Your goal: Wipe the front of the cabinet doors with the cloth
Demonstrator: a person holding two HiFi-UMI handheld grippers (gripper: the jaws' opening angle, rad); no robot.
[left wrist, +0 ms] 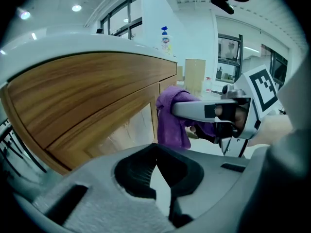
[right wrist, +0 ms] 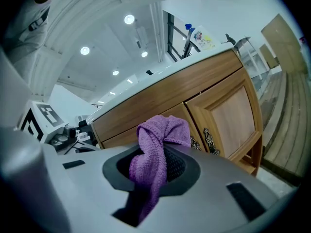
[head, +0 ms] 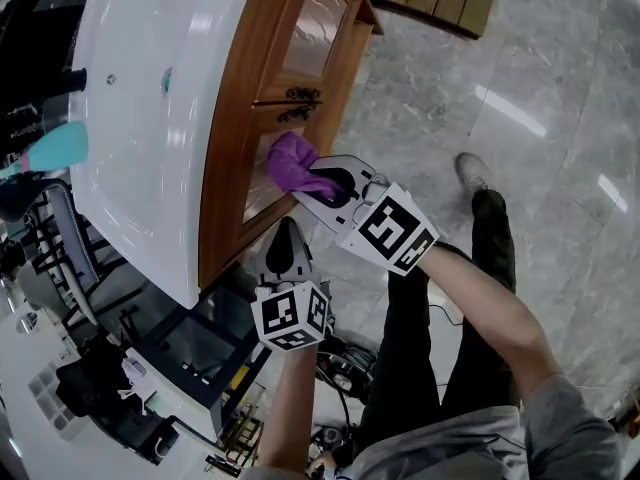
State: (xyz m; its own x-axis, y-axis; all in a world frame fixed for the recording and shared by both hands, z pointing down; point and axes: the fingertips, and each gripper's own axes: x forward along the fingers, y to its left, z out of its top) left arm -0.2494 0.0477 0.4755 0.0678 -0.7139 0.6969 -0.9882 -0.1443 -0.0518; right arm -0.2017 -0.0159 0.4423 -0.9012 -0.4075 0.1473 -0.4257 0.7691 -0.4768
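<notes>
Right claw clamps the purple cloth against a cabinet door, hiding part of its panel; left claw, closed and empty, hangs just beside.

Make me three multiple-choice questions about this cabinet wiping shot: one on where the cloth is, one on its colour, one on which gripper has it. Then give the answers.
1. Where is the cloth?
A. on the white countertop
B. at the front of a cabinet door
C. on the floor

2. What colour is the cloth?
A. yellow
B. white
C. purple

3. Which gripper holds the cloth?
A. the right gripper
B. the left gripper
C. neither

Answers:
1 B: the head view shows it up against the wooden door front.
2 C: it is purple in every view.
3 A: the right gripper view shows the jaws closed on the cloth, while the left gripper has nothing between its jaws.
</notes>
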